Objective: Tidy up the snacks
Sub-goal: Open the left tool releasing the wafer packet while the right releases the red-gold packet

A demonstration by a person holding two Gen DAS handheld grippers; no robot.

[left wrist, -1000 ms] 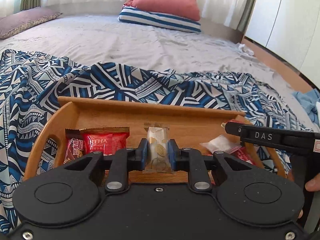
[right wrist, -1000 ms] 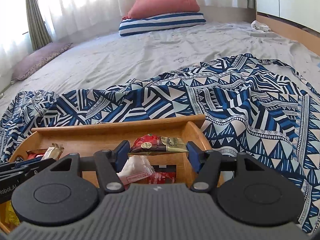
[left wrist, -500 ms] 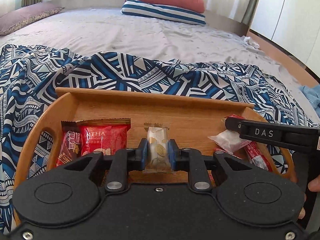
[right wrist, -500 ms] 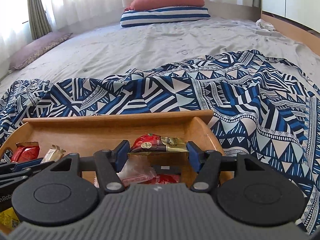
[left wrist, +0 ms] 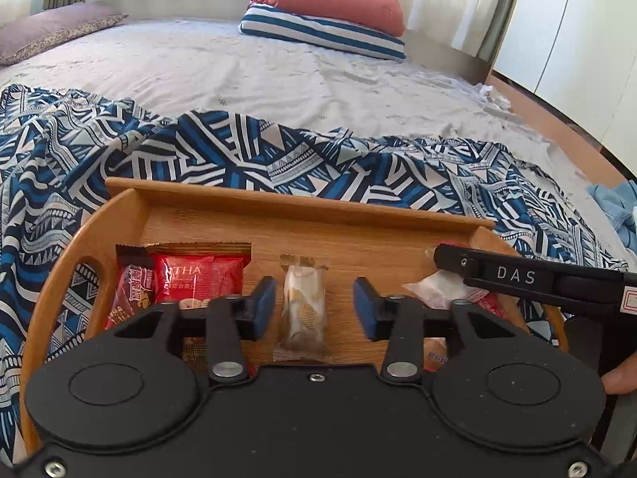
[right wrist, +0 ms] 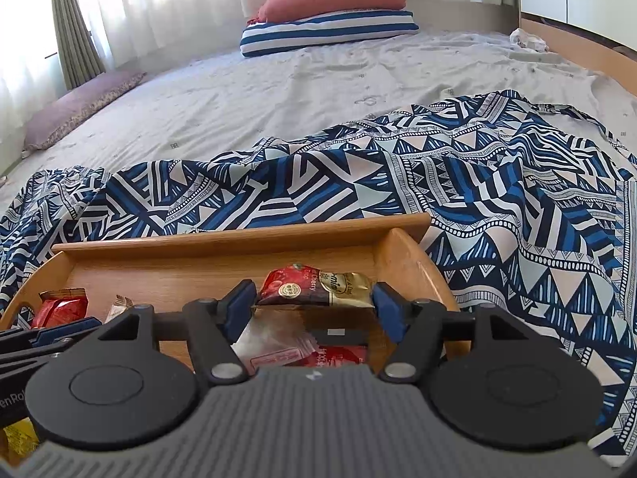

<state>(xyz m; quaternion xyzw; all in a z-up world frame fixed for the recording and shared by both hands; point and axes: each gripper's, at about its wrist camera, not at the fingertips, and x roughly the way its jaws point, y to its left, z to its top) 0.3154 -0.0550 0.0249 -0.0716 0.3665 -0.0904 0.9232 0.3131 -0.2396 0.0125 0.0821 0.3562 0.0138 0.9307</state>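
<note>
1. Two gripper bodies fill the bottom of both views and hide the near part of the wooden tray (left wrist: 302, 209) and whatever lies there; in the right wrist view a yellow wrapper (right wrist: 18, 438) peeks out at the lower left edge, mostly covered.
2. Left gripper (left wrist: 314, 304), low centre of its view, points down at a slant into the tray. Its jaws have just been opening and stand clear of the pale candy (left wrist: 303, 314) between them, a gap showing on each side.
3. That candy lies on the tray floor, long axis running away from the camera, its crimped end toward the far wall.
4. Right gripper (right wrist: 314, 304) also slants down over the tray's right end. Its jaws have just been opening; the red and gold packet (right wrist: 316, 288) spans the gap crosswise, red end at left, gold end at right. Whether the pads touch its ends is hard to make out.
5. Under it, a white packet (right wrist: 270, 342) and a red wrapper (right wrist: 342, 354) are partly hidden.
6. At left in the left wrist view, a red packet (left wrist: 199, 279) lies cut off by the gripper.
7. At that view's right edge, a fingertip (left wrist: 619, 378) shows behind the other gripper's black arm.
8. Beyond the tray, the blue patterned cloth (left wrist: 199, 151) spreads over the bed (left wrist: 239, 75); striped and red pillows (left wrist: 330, 20) sit at top centre.
</note>
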